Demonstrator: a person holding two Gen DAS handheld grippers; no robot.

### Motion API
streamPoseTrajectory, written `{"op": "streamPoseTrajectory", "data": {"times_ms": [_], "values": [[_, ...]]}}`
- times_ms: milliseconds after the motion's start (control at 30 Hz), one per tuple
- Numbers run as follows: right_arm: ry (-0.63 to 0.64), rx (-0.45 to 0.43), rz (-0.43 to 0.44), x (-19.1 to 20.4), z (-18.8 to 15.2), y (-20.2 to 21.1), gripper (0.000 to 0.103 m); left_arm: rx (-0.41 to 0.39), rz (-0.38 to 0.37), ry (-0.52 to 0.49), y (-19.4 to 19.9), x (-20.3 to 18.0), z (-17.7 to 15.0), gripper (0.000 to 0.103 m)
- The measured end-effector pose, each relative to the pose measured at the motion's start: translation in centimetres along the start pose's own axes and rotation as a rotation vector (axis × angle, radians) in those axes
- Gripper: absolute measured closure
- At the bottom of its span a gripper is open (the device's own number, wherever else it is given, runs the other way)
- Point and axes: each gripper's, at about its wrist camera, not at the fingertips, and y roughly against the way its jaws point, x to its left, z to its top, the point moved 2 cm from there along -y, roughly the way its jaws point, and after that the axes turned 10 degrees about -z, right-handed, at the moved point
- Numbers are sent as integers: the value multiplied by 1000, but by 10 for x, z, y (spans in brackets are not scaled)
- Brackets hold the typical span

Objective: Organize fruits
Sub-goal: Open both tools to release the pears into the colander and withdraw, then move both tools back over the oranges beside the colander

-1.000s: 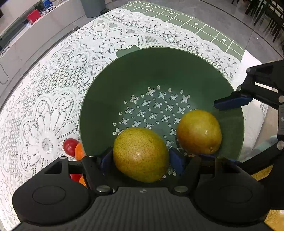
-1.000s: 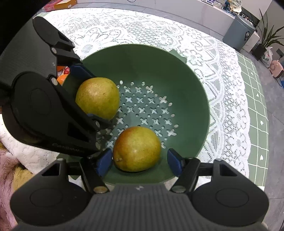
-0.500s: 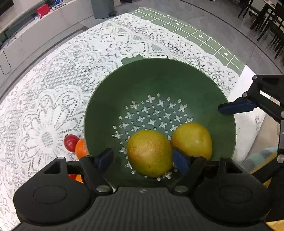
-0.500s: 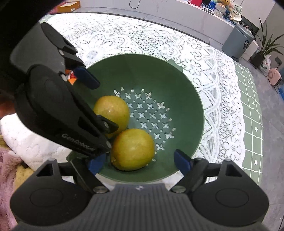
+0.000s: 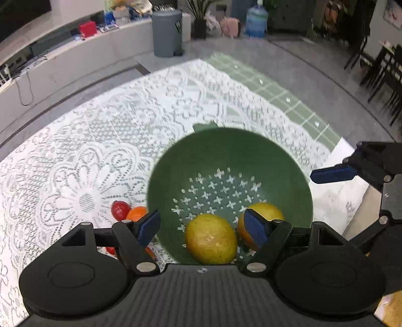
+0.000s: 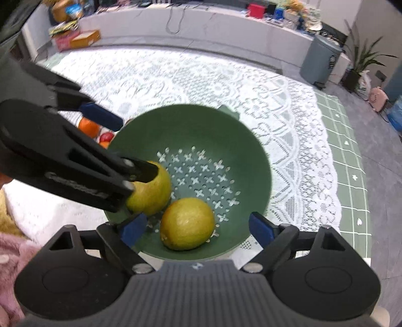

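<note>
Lace tablecloth (image 5: pixel 100 156); left tool (image 5: pixel 203 227), right tool (image 6: pixel 194 226) spread wide, seemingly touching neither pear (image 6: pixel 187 223).

A home's living and dining area
Lace tablecloth (image 5: pixel 105 140) on the table, dark dining chairs (image 5: pixel 382 68), pedal bin (image 5: pixel 167 32), potted plant (image 6: pixel 361 57), water bottle (image 5: pixel 256 18)

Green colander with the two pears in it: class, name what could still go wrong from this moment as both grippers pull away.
1. The left gripper is open, yet one finger lies right against the left pear; it may nudge it.
2. The two pears, including the right pear, rest together off-centre in the colander; a bump could roll them.
3. Small fruits lie beside the rim.
</note>
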Motion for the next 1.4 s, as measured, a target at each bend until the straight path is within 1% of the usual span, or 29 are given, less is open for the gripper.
{"op": "streamPoseTrajectory", "data": {"times_ms": [233, 333, 467, 600, 767, 867, 967, 1133, 1300, 1400], "values": [[-130, -85, -37, 3, -4, 19, 15, -110, 24, 52, 39, 8, -12, 14], [-183, -115, -41, 10, -7, 26, 15, -152, 45, 58, 55, 12, -21, 14], [-257, -159, -30, 21, -10, 35, 15, -206, 68, 69, 77, 18, -36, 14], [-308, -197, -18, 36, -10, 41, 15, -248, 68, 90, 96, 25, -50, 14], [-355, -241, 20, 58, -13, 47, 15, -292, 74, 113, 114, 37, -72, 14], [-359, -266, 42, 73, -17, 51, 15, -312, 64, 152, 123, 46, -86, 14], [-348, -288, 23, 89, -20, 51, 15, -332, 55, 189, 130, 57, -100, 14], [-309, -284, 26, 111, -22, 46, 15, -353, 61, 238, 135, 71, -121, 14], [-287, -299, 44, 127, -22, 43, 15, -360, 78, 291, 135, 86, -138, 14], [-251, -296, 45, 138, -20, 39, 15, -373, 62, 341, 133, 96, -147, 18]]}}
